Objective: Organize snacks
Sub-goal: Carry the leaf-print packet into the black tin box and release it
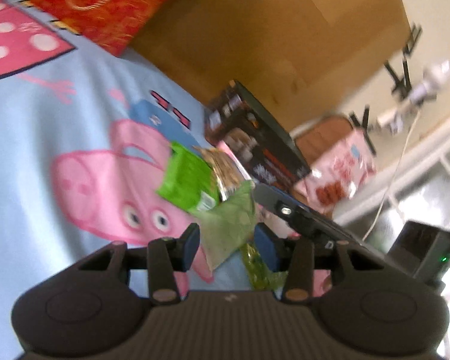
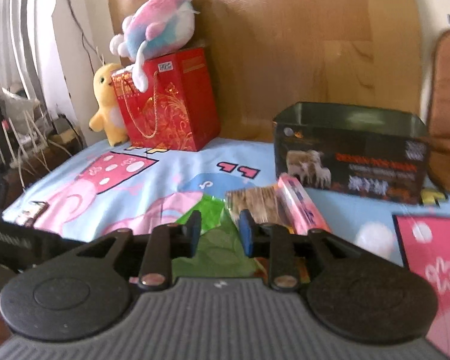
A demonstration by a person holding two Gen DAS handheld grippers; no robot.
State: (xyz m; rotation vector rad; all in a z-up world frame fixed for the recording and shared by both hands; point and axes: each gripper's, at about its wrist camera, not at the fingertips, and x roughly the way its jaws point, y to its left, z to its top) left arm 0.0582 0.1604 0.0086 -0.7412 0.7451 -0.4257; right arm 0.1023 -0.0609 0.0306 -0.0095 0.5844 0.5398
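Note:
Several snack packets lie in a pile on the cartoon-print cloth: a bright green packet [image 1: 187,181] [image 2: 210,210], a pale green packet [image 1: 228,228] [image 2: 222,249], a brown wafer packet [image 1: 220,169] [image 2: 255,204] and a pink packet [image 2: 303,207]. An open dark box [image 2: 351,153] [image 1: 255,138] stands behind them. My left gripper [image 1: 226,247] is open, its pads either side of the pale green packet. My right gripper [image 2: 220,231] is open just above the pile; it also shows in the left wrist view [image 1: 288,208].
A red gift bag [image 2: 171,102] [image 1: 105,3] with a plush toy [image 2: 156,24] on top and a yellow plush [image 2: 108,102] stand at the back left. A large cardboard panel [image 2: 285,45] backs the surface. A pink snack bag [image 1: 339,174] lies beyond the box.

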